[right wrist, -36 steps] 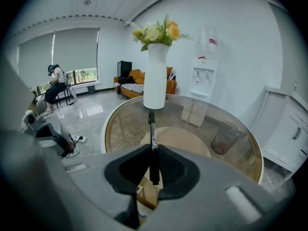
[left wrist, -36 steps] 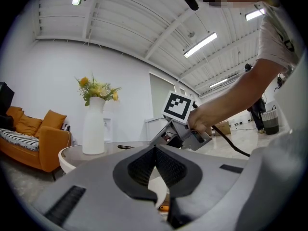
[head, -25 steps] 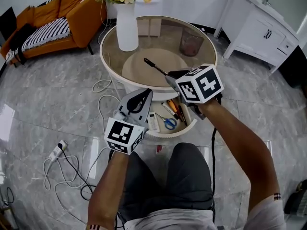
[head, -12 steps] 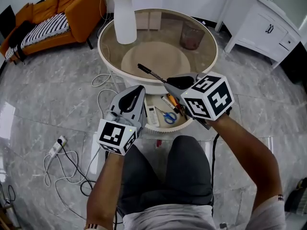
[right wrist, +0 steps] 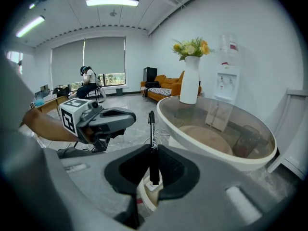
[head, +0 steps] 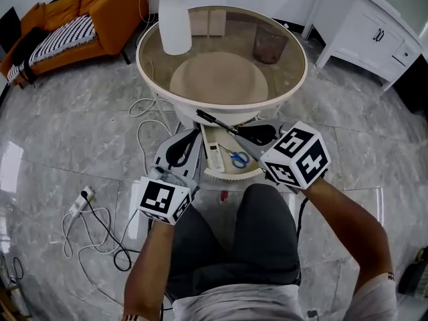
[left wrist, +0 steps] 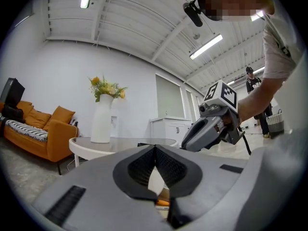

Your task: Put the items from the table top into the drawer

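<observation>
My right gripper (head: 249,135) is shut on a black pen (head: 217,122), which sticks out to the left over the table's near rim and the open drawer (head: 231,174). In the right gripper view the pen (right wrist: 152,129) stands upright between the pads. A white remote (head: 214,158) and blue-handled scissors (head: 237,158) lie in the drawer with other small items. My left gripper (head: 189,136) hovers to the left of the drawer, jaws together and empty; its tips (left wrist: 154,149) meet in the left gripper view, where the right gripper (left wrist: 211,128) shows too.
The round glass-topped table (head: 159,85) carries a white vase (head: 175,22) at its far left; a dark container (head: 269,45) shows at its far right. Cables and a power strip (head: 79,209) lie on the floor at left. A white cabinet (head: 364,32) and an orange sofa (head: 67,25) stand further off.
My right gripper has carried the pen from over the table top back and down to the drawer's mouth. The left gripper has sunk a little beside the drawer.
</observation>
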### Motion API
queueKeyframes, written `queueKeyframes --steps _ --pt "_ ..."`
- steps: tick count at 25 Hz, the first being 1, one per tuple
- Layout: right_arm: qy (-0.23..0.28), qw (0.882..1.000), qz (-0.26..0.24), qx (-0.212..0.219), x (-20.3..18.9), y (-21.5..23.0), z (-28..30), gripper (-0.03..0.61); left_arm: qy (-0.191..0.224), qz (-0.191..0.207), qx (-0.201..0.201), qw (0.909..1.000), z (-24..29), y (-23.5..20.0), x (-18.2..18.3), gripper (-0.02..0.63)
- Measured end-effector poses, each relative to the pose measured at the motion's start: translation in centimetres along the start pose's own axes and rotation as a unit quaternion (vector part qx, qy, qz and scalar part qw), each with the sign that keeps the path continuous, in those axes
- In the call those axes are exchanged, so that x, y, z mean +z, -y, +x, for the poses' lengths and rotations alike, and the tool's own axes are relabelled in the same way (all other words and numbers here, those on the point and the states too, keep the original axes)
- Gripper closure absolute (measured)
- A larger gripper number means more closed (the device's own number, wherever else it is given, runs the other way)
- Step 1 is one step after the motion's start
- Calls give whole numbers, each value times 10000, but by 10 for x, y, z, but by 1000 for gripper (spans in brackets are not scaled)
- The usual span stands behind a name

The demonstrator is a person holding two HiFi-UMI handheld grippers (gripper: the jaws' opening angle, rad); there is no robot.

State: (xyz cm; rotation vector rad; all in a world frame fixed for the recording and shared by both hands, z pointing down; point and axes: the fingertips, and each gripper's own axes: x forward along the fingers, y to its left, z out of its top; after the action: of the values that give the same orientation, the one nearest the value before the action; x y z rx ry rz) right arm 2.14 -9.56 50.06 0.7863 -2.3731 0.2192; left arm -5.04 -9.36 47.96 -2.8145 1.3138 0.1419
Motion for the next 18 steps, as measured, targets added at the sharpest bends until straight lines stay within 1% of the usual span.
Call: queueKeyframes --steps 4,9,14,18 --pt "-95 9999 -85 35 -19 -3 6 531 -19 -57 19 10000 0 0 -9 614" --pt "-202 9996 -219 -11 -43 0 18 531 13 60 -106 9999 11 1 -27 614" --pt "-403 9990 -111 -128 -76 16 36 531 -85 61 -276 9996 29 3 -55 614" --pt "-620 9978 -1 -227 -111 32 55 531 -119 33 -373 9992 47 2 -77 614"
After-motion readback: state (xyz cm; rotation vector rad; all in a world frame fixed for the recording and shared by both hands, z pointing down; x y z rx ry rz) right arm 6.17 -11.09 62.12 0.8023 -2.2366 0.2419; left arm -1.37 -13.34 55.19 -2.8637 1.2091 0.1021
